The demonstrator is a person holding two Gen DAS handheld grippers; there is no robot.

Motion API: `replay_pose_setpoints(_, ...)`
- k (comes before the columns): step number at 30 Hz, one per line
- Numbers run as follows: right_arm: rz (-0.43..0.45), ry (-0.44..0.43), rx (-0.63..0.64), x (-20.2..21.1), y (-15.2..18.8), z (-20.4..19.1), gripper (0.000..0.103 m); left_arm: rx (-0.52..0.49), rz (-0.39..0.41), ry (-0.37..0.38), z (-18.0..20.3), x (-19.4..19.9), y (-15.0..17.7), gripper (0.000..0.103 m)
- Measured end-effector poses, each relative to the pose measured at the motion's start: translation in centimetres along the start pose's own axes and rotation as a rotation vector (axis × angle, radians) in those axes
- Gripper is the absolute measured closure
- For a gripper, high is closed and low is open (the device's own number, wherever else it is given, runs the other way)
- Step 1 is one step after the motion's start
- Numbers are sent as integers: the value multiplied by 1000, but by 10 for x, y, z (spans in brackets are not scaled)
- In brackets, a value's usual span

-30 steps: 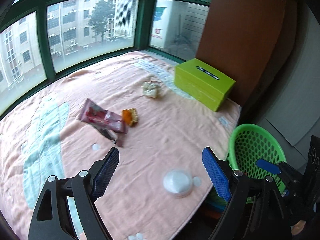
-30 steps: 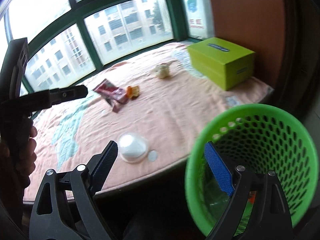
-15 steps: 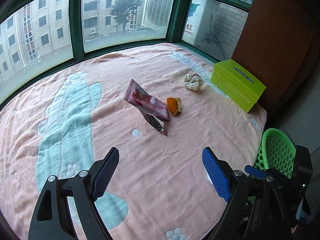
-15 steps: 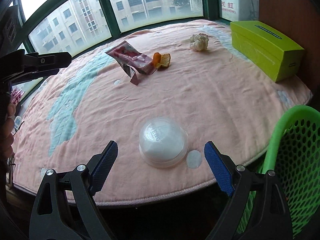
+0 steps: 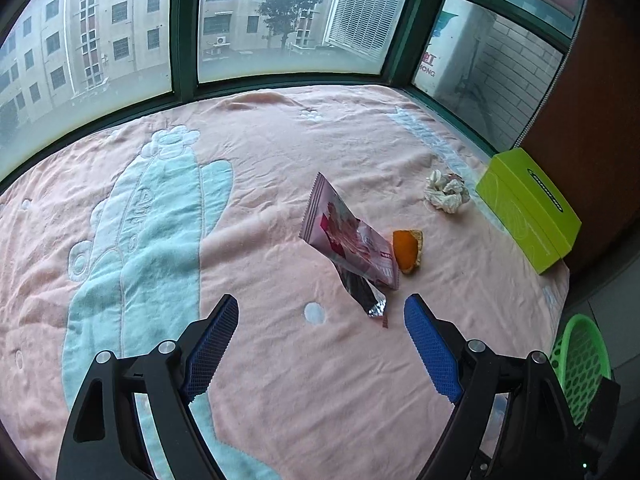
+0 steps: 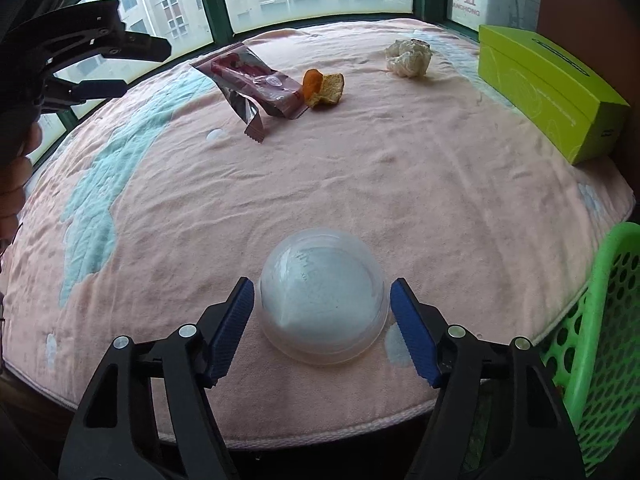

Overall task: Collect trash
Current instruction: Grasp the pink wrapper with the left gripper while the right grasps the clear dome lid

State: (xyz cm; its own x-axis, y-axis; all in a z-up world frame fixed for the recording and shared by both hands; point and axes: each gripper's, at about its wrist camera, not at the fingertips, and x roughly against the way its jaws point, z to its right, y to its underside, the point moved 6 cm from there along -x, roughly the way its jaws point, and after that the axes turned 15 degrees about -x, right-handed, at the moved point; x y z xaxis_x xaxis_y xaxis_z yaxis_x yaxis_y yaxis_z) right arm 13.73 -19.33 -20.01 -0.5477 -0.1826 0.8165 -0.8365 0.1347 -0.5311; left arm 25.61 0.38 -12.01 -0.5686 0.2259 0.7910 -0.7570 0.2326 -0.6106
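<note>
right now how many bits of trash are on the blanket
4: cup at the near edge between the closing right gripper pads, wrapper mid-blanket, peel beside it, tissue wad by the box.

A bay-window nook in what appears to be a city apartment: green-framed windows (image 5: 184, 28) wrap around a raised ledge covered by a pink blanket (image 5: 260, 152) with a pale blue cactus pattern. Through the hazy glass stand multi-storey residential blocks (image 5: 100, 32), a tree and a louvred unit. A lime-green tissue box (image 5: 528, 208) sits at the ledge's right edge beside a brown panel (image 5: 600, 100). A green plastic basket (image 6: 604, 332) stands just off the ledge's near right corner. Household litter dots the blanket.
</note>
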Motion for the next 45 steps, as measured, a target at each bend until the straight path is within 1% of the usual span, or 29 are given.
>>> replay_pose_setpoints(6,-1,7,5,1,0,-2,34,60,-20,0,-14,-31,-18,21)
replay_pose_setpoints(9,-7,-1,-6,1,0,-2,34,70,-32,-2,-18,-47,-24,26)
replay_pose_setpoints(10,-9,-2,-7,1,0,-2,34,76,-38,2,-19,-52,-26,28)
replay_pose_setpoints(13,-11,-10,-9,2,1,-3,34,101,-51,30,-21,-66,-30,32)
replay_pose_setpoints(18,-12,-18,-14,4,1,-3,35,118,-62,50,-20,-81,-33,42)
replay_pose_setpoints(19,-9,-20,-16,6,1,-3,35,118,-65,51,-19,-83,-33,48)
replay_pose_setpoints(20,-8,-24,-17,7,0,-3,39,120,-66,55,-18,-84,-33,53)
replay_pose_setpoints(21,-9,-28,-18,8,0,-3,38,122,-64,60,-17,-85,-33,56)
replay_pose_setpoints(23,-8,-26,-16,8,1,-3,38,121,-58,69,-14,-84,-33,68)
replay_pose_setpoints(25,-9,-27,-20,8,1,-2,38,117,-56,75,-11,-83,-32,76)
replay_pose_setpoints(29,2,-37,-28,12,1,-3,38,116,-37,74,-9,-75,-33,85)
replay_pose_setpoints(32,12,-43,-30,16,-1,-3,38,118,-19,69,-6,-65,-33,89)
replay_pose_setpoints(38,34,-59,-42,25,-4,-4,38,101,13,35,-3,-43,-31,96)
replay_pose_setpoints(45,69,-84,-59,42,-10,-3,38,115,63,22,-7,-8,-26,96)
